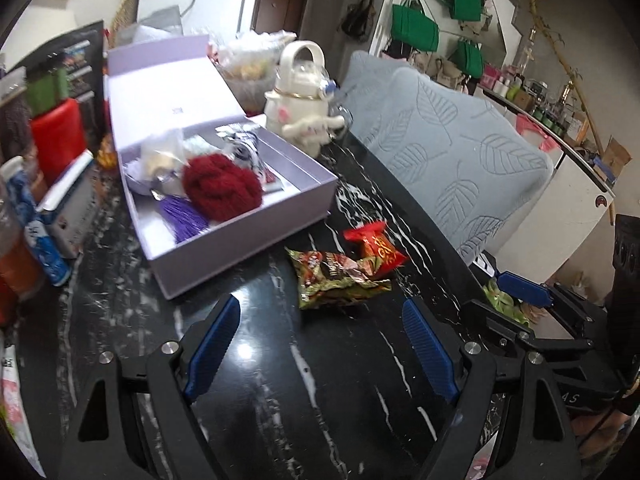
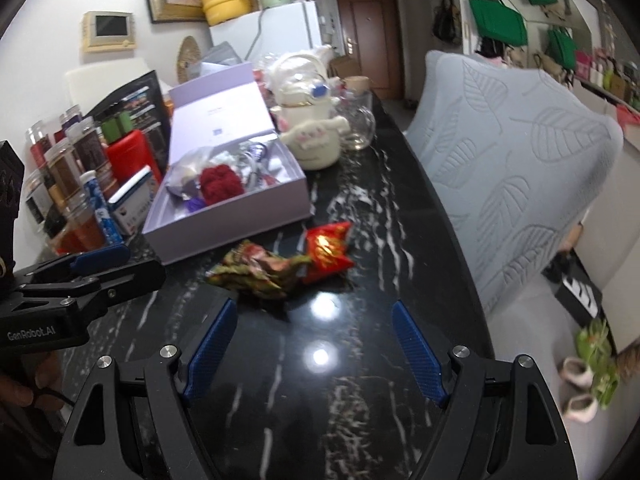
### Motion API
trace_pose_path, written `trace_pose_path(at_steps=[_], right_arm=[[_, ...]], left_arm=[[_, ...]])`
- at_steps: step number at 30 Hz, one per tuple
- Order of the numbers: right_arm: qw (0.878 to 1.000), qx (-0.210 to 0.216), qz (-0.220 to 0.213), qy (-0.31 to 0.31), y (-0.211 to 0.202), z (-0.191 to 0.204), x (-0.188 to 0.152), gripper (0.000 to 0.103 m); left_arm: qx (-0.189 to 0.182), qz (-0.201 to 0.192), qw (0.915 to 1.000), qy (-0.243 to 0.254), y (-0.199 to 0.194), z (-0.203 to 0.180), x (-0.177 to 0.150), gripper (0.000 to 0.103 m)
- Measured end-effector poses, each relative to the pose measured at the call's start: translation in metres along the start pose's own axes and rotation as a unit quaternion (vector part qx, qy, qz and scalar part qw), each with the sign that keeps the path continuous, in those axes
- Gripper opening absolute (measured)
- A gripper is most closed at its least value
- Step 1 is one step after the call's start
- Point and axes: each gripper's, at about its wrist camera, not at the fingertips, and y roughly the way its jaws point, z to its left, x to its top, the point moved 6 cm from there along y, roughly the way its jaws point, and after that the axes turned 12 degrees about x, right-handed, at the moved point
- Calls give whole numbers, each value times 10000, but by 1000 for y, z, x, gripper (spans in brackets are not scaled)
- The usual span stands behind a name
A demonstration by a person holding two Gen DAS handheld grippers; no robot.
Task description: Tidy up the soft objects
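Observation:
An open lilac box [image 1: 248,236] [image 2: 240,224] lies on the black marble table. In it are a dark red woolly ball [image 1: 222,188] [image 2: 220,184], a purple tassel [image 1: 182,218] and small wrapped items. A green snack packet [image 1: 336,280] [image 2: 256,270] and a red snack packet [image 1: 378,246] [image 2: 326,250] lie on the table in front of the box. My left gripper [image 1: 320,344] is open and empty, just short of the green packet. My right gripper [image 2: 312,344] is open and empty, near the packets.
A cream plush toy [image 1: 298,100] [image 2: 310,136] and a glass jar [image 2: 360,120] stand behind the box. Jars, a red container [image 2: 128,152] and cans crowd the table's left side. A grey leaf-pattern cushion [image 1: 452,148] [image 2: 516,160] borders the table's right edge.

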Motion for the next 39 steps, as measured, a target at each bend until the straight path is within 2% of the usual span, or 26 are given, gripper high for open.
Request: trace_pose_path(at_steps=[18, 21, 30, 35, 39], right_arm=[[9984, -191, 450, 296, 27, -60, 0, 80], [9982, -182, 501, 271, 32, -63, 3, 80], [9974, -117, 673, 219, 51, -64, 8, 81], [9968, -12, 784, 172, 66, -60, 10, 81], [9959, 13, 904, 91, 78, -57, 13, 81]], left_arm=[[-150, 673, 9969, 374, 67, -47, 9, 84], [-173, 797, 9958, 416, 78, -50, 9, 84], [303, 948, 9924, 719, 106, -48, 8, 84], [107, 1386, 9886, 575, 127, -39, 0, 84], [187, 1246, 9895, 705, 129, -34, 2, 84]])
